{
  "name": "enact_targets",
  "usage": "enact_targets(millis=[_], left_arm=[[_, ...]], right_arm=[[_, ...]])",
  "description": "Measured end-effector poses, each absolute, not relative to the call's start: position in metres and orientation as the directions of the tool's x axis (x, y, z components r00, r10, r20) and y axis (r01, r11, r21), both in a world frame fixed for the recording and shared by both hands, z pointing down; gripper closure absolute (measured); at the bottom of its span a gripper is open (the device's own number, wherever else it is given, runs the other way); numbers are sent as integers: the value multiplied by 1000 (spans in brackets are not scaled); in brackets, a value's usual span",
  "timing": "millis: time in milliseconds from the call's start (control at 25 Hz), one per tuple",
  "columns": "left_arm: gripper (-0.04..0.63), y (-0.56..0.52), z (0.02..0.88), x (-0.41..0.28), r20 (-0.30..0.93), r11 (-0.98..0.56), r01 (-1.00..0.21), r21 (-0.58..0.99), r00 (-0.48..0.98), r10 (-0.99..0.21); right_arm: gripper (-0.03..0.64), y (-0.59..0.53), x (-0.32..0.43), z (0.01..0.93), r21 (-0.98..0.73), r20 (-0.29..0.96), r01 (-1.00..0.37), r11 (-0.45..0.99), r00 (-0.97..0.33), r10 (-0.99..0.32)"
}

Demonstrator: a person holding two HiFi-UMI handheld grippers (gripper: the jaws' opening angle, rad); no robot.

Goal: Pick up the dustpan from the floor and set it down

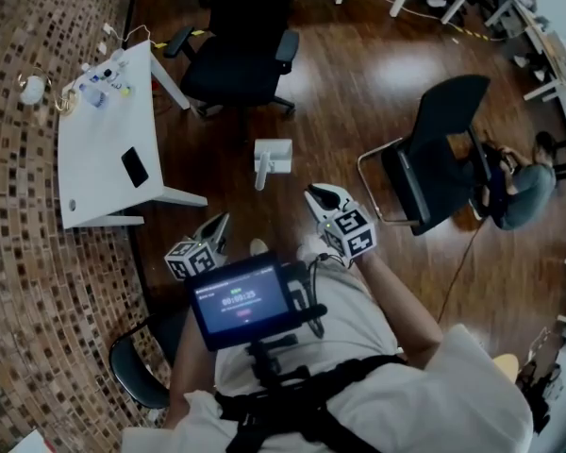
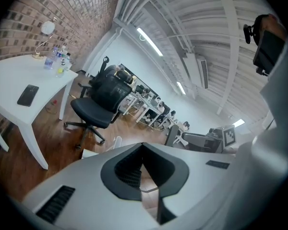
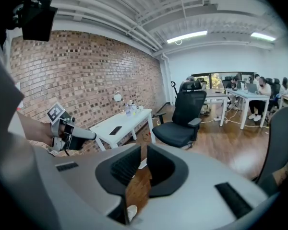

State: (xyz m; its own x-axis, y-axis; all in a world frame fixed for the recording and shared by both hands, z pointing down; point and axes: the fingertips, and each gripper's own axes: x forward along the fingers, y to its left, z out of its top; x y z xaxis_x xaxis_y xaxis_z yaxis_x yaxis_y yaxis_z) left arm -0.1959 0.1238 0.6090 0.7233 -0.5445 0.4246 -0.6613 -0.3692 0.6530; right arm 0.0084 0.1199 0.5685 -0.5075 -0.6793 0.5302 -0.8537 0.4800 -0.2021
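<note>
Jaws together on the left claw (image 1: 219, 223), slightly apart on the right claw (image 1: 319, 196), both empty. Ahead lies the dustpan (image 1: 274, 154) on open floor (image 1: 358, 83); table (image 1: 99, 173) edge left.

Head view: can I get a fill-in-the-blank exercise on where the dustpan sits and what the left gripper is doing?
1. The dustpan lies on the wooden ___, its handle toward the person.
2. A dark phone lies on the white ___.
3. The left gripper has its fingers ___, with nothing between them.

Missing words: floor; table; shut.
</note>
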Motion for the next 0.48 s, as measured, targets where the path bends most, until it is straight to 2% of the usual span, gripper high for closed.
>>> enact_targets(millis=[480], left_arm=[[594,175,602,-172,468,-358,-722,591,669,-578]], right_arm=[[568,162,41,566,-207,524,-837,507,-533,-664]])
